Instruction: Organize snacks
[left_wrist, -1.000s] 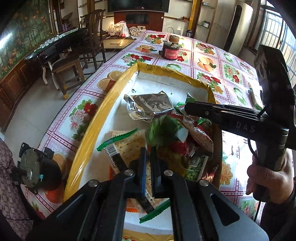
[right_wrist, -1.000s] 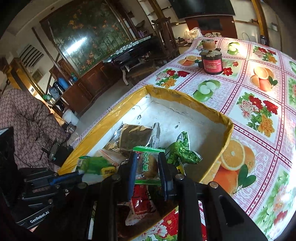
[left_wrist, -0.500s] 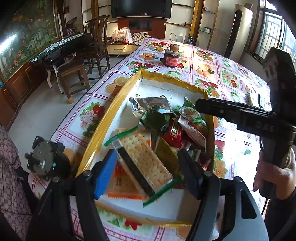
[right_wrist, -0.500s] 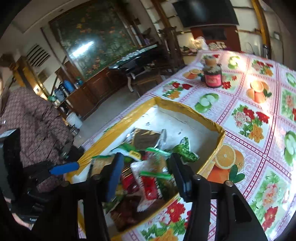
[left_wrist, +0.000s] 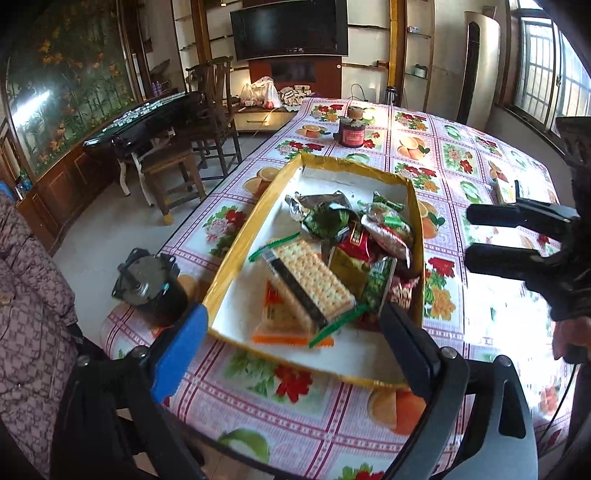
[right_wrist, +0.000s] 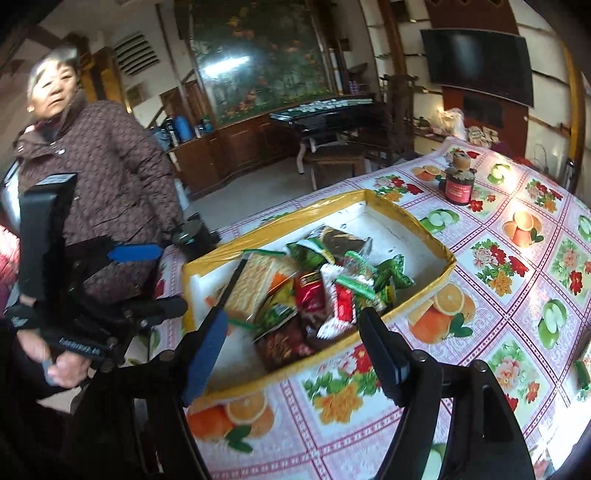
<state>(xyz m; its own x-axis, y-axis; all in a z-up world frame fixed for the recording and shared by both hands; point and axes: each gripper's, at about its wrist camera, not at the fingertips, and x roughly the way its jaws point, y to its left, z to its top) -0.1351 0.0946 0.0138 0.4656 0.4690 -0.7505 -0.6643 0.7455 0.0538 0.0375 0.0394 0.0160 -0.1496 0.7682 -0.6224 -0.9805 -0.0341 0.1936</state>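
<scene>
My cracker pack (left_wrist: 312, 275) covers most of the orange packet (left_wrist: 280, 325) under it, so I can't read that one, and the snack pile (right_wrist: 325, 291) overlaps so much that the lower wrappers stay hidden. The jar (left_wrist: 352, 129) label is too small to read. On the worktop (left_wrist: 461, 155), a small box (left_wrist: 504, 192) sits partly behind my right claw (left_wrist: 491, 234), and the frame edge cuts off my right hand (left_wrist: 570, 338).

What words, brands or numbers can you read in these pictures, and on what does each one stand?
No text can be read with certainty.
White lettering on the body of the left gripper: blurred, unreadable.
Red label on the jar: too small to read.
Printing on the snack packets in the tray: too small and blurred to read.
</scene>
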